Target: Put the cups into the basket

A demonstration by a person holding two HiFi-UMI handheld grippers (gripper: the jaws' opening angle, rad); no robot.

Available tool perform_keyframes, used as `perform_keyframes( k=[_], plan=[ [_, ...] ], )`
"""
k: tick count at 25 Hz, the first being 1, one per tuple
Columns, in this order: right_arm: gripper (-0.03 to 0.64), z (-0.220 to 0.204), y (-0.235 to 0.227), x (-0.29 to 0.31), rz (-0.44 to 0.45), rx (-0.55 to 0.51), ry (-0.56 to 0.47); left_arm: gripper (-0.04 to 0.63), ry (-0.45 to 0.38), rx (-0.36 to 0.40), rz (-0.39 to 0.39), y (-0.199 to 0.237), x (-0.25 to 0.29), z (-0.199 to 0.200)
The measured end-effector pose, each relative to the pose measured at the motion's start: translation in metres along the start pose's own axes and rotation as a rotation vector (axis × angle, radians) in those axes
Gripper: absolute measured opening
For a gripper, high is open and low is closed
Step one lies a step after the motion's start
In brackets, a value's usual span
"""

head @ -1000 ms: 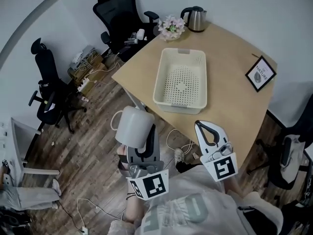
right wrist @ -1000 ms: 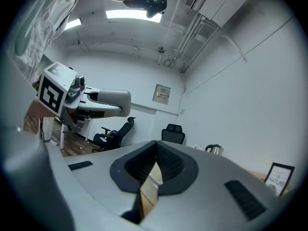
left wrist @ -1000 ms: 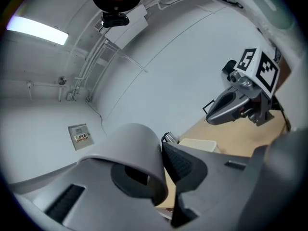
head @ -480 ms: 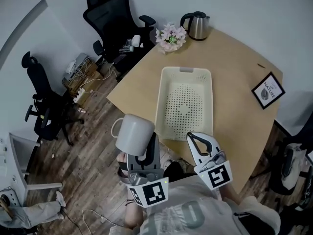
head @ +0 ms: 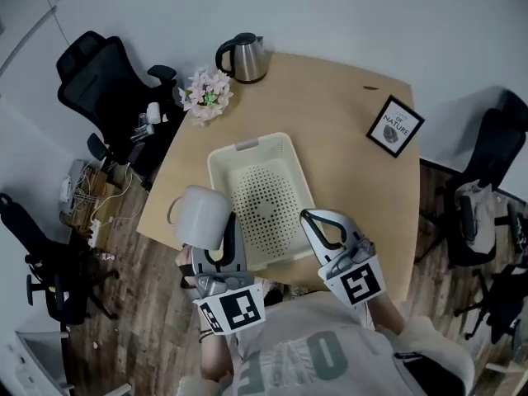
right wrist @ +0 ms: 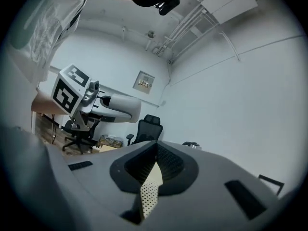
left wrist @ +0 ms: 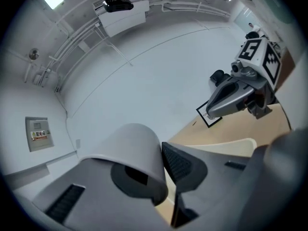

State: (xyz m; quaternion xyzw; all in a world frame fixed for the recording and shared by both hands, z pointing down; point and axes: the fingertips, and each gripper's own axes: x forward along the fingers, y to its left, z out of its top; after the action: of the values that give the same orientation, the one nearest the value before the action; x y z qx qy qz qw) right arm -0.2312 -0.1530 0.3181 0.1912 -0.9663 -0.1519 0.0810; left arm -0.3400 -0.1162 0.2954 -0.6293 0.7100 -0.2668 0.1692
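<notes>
An office chair (head: 107, 81) stands on the wood floor at 10 o'clock of the table (head: 330, 97). On the table's far left corner sit flowers (head: 206, 93) and, just at their 2 o'clock, a kettle (head: 243, 56).

The left gripper (head: 219, 252) is clamped on the wall of a white cup (head: 200, 217). In the left gripper view one jaw reaches inside the cup's mouth and the other presses its outside. The cup is held off the table, mouth turned back toward the gripper and handle pointing to 9 o'clock. In the head view it hangs above the table's near left edge, at 8 o'clock of the basket (head: 256, 143), overlapping its left rim.

The basket lies empty at the table's near middle, long side running from 12 to 6 o'clock.

The right gripper (head: 309, 219) hovers over the basket's near right corner. Its jaws are closed tip to tip with nothing between them; the right gripper view shows only basket mesh through the gap below.

A framed picture (head: 396, 126) lies at 2 o'clock of the basket, well apart from it.
</notes>
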Motion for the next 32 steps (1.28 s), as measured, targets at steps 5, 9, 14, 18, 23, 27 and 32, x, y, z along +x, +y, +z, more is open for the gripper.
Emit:
perform_keyframes(
  k=[5,9,14,18,23,27,32],
  plan=[
    [-0.002,-0.011,-0.014,-0.009,-0.077,0.052,0.018,0.066,0.025,-0.049,-0.069,-0.003,0.029,0.004],
    [0.0,-0.015,-0.019,-0.013,-0.128,0.099,0.023,0.066,0.137,0.007,-0.244,-0.028,0.056,-0.015],
    [0.0,-0.027,-0.018,-0.023,-0.177,0.136,0.058,0.066,0.22,0.03,-0.372,-0.054,0.074,-0.028],
    [0.0,-0.031,-0.023,-0.037,-0.238,0.193,0.043,0.066,0.292,0.118,-0.494,-0.087,0.087,-0.045],
    [0.0,-0.039,-0.027,-0.054,-0.305,0.241,0.036,0.066,0.389,0.291,-0.646,-0.131,0.099,-0.085],
    [-0.002,-0.048,-0.03,-0.062,-0.329,0.235,0.063,0.066,0.505,0.4,-0.747,-0.155,0.102,-0.122],
    [0.0,-0.054,-0.032,-0.068,-0.355,0.228,0.082,0.066,0.62,0.499,-0.855,-0.18,0.102,-0.169]
  ],
)
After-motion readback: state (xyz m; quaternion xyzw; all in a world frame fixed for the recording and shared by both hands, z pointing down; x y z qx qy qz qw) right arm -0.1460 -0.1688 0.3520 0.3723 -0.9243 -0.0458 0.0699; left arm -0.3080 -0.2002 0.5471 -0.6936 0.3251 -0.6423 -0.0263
